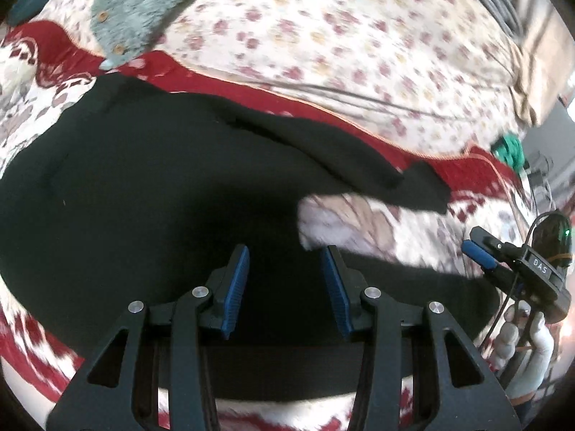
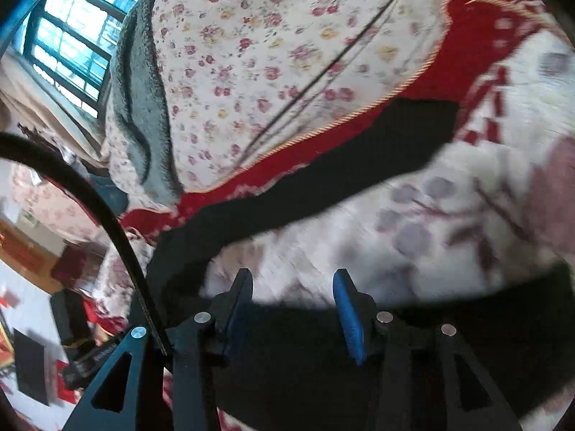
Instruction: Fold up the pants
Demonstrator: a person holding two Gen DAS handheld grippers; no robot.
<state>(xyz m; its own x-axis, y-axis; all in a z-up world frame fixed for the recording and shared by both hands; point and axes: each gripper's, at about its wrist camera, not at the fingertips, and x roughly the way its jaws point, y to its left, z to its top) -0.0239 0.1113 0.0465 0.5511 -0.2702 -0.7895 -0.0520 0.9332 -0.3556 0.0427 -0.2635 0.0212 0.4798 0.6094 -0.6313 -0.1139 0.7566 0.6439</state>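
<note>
Lying under both my claws: red-and-white blanket [image 1: 377, 222] on the bed, black pants [image 1: 143, 186] spread across it, legs running ahead. Left claw [image 1: 285, 287] open over pants; right claw [image 2: 293, 309] open at their edge, empty.

Home bedroom: floral quilt [image 1: 323, 36], red-white blanket [image 2: 449, 222] on bed, barred window [image 2: 68, 46]
</note>
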